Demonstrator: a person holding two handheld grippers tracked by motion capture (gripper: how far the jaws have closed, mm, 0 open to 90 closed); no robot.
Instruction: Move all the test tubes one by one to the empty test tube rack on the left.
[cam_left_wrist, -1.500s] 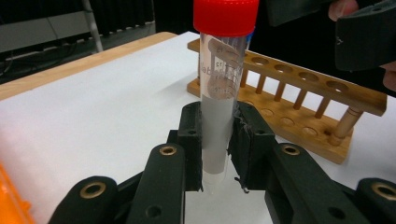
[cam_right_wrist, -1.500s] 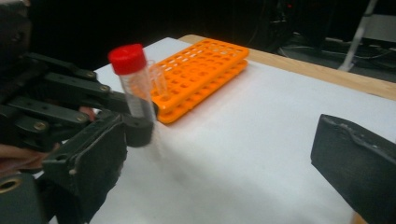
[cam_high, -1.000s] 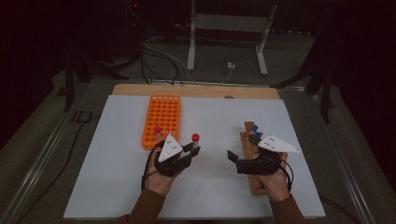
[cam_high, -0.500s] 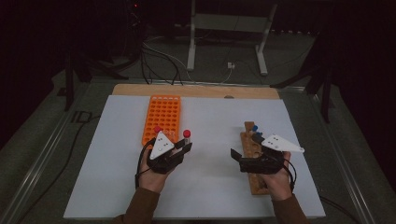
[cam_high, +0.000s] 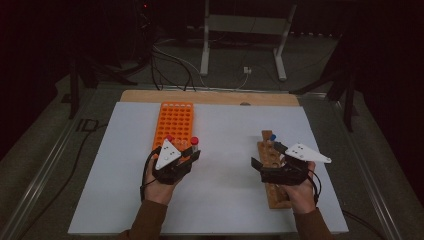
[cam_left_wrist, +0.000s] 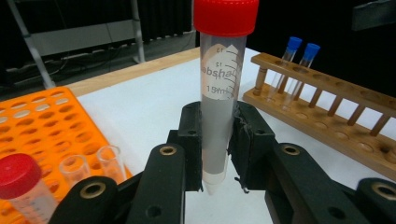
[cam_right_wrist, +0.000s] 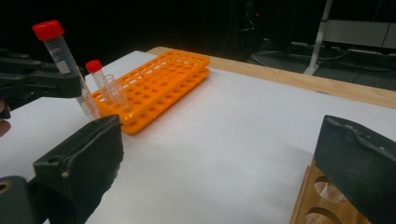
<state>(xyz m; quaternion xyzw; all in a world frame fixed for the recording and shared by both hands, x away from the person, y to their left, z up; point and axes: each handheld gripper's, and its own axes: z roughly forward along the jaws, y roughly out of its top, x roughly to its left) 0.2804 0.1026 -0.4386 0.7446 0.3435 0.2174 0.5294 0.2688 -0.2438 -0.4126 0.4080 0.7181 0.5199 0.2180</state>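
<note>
My left gripper (cam_high: 194, 154) (cam_left_wrist: 215, 154) is shut on a clear red-capped tube (cam_left_wrist: 218, 93) (cam_high: 194, 143) (cam_right_wrist: 65, 60), held upright just off the near right corner of the orange rack (cam_high: 172, 122) (cam_left_wrist: 42, 126) (cam_right_wrist: 154, 86). Another red-capped tube (cam_left_wrist: 21, 184) (cam_high: 169, 138) (cam_right_wrist: 96, 73) stands in that rack's near end beside two uncapped tubes (cam_left_wrist: 91, 163). My right gripper (cam_high: 267, 156) (cam_right_wrist: 224, 154) is open over the wooden rack (cam_high: 272, 172) (cam_left_wrist: 327, 112), nothing between its jaws. Two blue-capped tubes (cam_left_wrist: 299, 56) (cam_high: 271, 137) stand at the wooden rack's far end.
Both racks rest on a white sheet (cam_high: 225, 140) over a wooden board (cam_high: 210, 97). Cables (cam_high: 170, 60) and a metal stand (cam_high: 245, 35) lie on the floor beyond the table's far edge.
My left gripper with its tube has drifted left and slightly away from me, nearer the orange rack. The right gripper has barely shifted.
</note>
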